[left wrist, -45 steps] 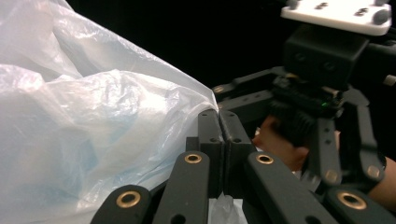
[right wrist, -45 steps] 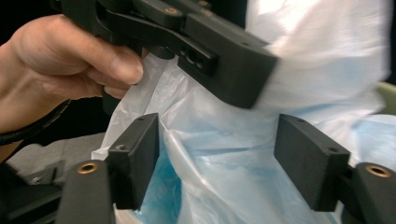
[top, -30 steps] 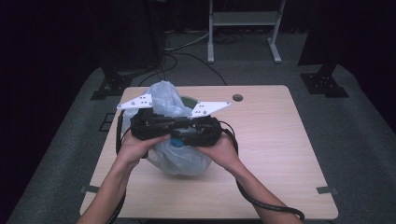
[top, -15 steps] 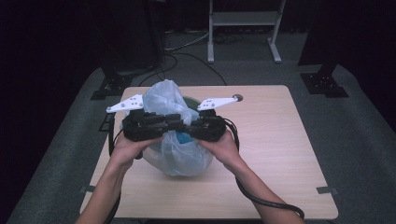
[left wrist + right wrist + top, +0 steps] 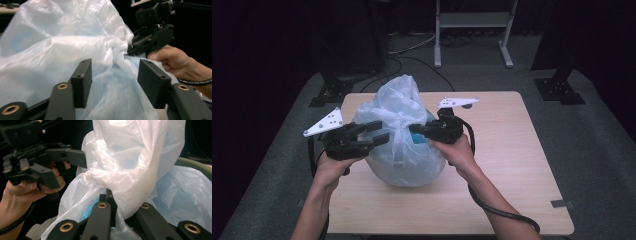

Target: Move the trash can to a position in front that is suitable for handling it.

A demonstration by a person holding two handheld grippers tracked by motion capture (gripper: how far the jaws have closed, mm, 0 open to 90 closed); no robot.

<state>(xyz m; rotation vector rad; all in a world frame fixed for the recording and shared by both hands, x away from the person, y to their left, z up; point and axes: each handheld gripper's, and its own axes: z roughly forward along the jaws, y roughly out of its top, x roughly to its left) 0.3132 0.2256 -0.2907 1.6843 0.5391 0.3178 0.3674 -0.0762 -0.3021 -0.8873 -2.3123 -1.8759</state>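
A knotted translucent pale-blue plastic bag (image 5: 404, 135) sits mid-table on the light wooden table (image 5: 512, 165). The right gripper (image 5: 418, 129) pinches its gathered neck; the left gripper (image 5: 379, 132) is spread just beside the bag.

- Looking like a recording studio or lab space: black curtains (image 5: 277, 45) are hanging all around the dark room.
- A lone light wooden table (image 5: 512, 165) is standing on grey carpet (image 5: 597, 145).
- Cables (image 5: 412, 47) are trailing across the floor; black stand feet (image 5: 557, 90) and a metal frame (image 5: 472, 30) are sitting behind.
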